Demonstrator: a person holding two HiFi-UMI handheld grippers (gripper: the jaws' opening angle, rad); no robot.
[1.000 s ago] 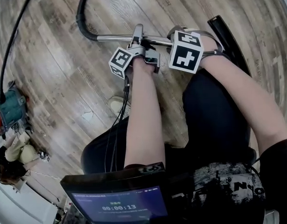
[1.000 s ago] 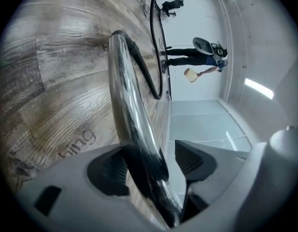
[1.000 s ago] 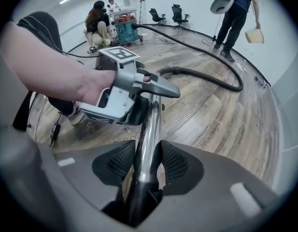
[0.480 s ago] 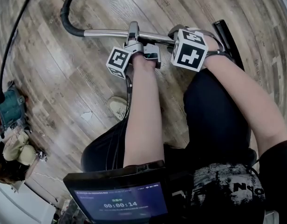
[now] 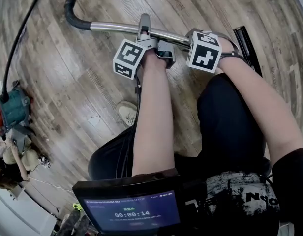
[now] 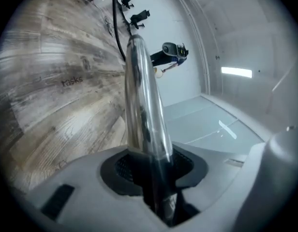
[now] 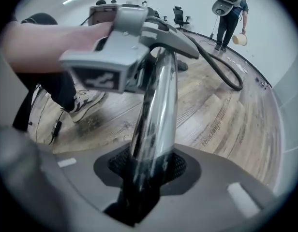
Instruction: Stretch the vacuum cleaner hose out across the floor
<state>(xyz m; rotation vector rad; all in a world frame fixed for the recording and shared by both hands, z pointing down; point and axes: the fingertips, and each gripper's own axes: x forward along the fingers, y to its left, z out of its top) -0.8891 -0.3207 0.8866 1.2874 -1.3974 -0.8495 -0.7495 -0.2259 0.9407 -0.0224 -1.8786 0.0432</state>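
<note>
Gripping one shiny metal tube [image 5: 117, 28] in both tools, level and crosswise above the wooden floor [image 5: 68, 87]. Clamped partway along in the left gripper [image 5: 144, 32], with jaws at a middling width, just now eased a shade wider yet pressed on the tube on both sides. Clamped again just beside it, on the person's right, in the right gripper [image 5: 191, 39], pointing steeply down, with jaws just now drawn closer and pinching the same tube. Nothing else between either pair of jaws. As for the black hose [image 5: 69, 14]: joined to the tube's far end, out past the left gripper and well away from the right one, bending there and leaving by the top edge of the head view. Straight ahead of the left gripper, running on from the tube's tip across the boards toward a teal machine [image 5: 13, 109]. So: long axis of the tube side to side through both grippers, hose carried on from its left end, left hand the nearer to it. Best judged, then, to pull along that same line, away from the hose end, toward the right gripper's side, with both grips kept firm to stop the tube from twisting.
</note>
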